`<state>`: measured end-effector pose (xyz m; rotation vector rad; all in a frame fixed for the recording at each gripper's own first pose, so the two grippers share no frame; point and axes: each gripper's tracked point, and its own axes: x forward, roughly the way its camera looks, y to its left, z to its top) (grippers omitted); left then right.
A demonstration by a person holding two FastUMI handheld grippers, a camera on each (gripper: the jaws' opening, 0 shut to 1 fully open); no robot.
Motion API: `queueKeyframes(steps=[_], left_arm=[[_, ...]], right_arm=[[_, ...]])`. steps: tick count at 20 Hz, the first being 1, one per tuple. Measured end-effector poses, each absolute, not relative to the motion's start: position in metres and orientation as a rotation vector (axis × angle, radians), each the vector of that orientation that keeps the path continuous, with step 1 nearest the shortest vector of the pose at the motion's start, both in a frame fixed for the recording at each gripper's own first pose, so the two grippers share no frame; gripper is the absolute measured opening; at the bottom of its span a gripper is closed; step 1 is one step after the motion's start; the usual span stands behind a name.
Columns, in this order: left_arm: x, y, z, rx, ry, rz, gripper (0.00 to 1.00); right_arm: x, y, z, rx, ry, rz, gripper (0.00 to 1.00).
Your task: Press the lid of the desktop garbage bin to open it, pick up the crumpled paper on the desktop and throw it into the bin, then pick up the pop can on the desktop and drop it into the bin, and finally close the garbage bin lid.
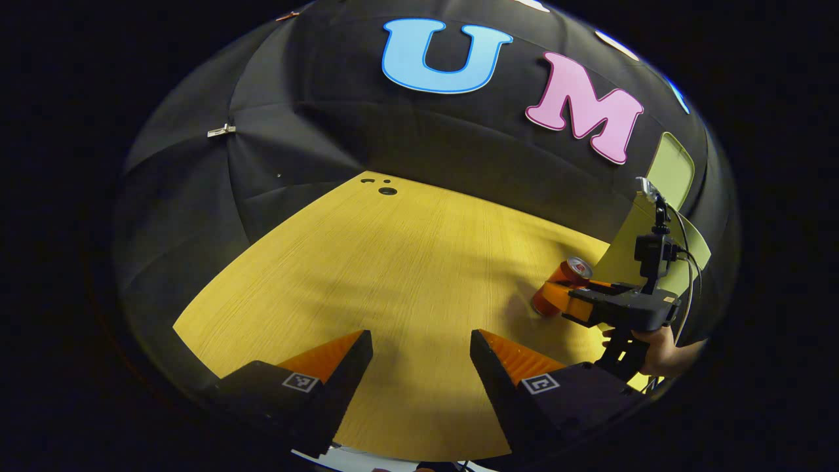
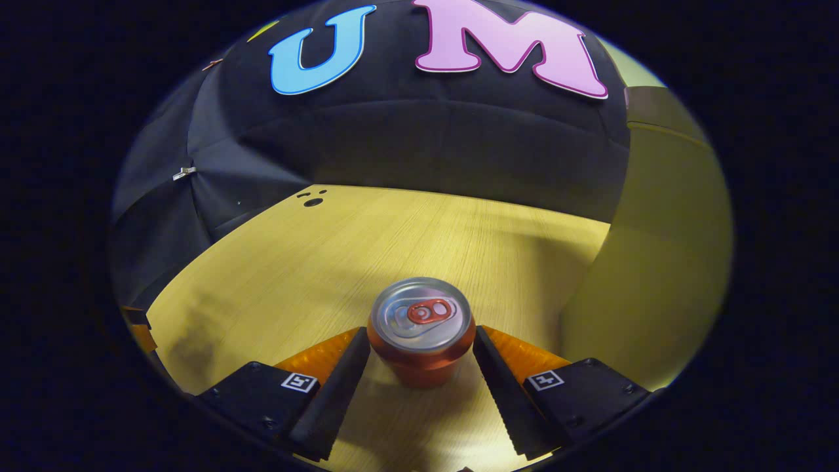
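A red pop can (image 2: 421, 328) with a silver top sits between the fingertips of my right gripper (image 2: 421, 351), and both fingers press on its sides. In the left gripper view the same can (image 1: 571, 270) leans in the right gripper (image 1: 560, 298), just above the wooden table (image 1: 393, 262) and close to the bin. The yellow-green garbage bin (image 1: 626, 252) stands at the table's right side with its lid (image 1: 672, 170) raised. It looms close on the right in the right gripper view (image 2: 655, 262). My left gripper (image 1: 419, 347) hovers open over bare tabletop with nothing between its fingers.
A hand (image 1: 662, 351) holds the right gripper, with cables running off behind it. Small round holes (image 1: 387, 191) mark the table's far corner. Black cloth with a metal clip (image 1: 221, 131) walls the booth behind and to the left.
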<state>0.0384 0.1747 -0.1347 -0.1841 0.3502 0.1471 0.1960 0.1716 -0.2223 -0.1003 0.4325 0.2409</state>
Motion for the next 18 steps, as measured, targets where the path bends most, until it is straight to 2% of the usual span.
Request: queueKeyframes(steps=[2, 3, 11, 18], left_arm=[[0.040, 0.173, -0.135, -0.189, 0.354, 0.147, 0.96], [0.040, 0.172, -0.135, -0.190, 0.357, 0.147, 0.96], [0.044, 0.165, -0.128, -0.176, 0.344, 0.136, 0.96], [0.038, 0.156, -0.120, -0.172, 0.325, 0.119, 0.96]], right_arm=[[0.200, 0.172, -0.225, -0.101, 0.439, 0.244, 0.97], [0.202, 0.172, -0.225, -0.100, 0.438, 0.245, 0.84], [0.195, 0.176, -0.195, -0.141, 0.401, 0.271, 0.83], [0.169, 0.184, -0.097, -0.180, 0.270, 0.338, 0.83]])
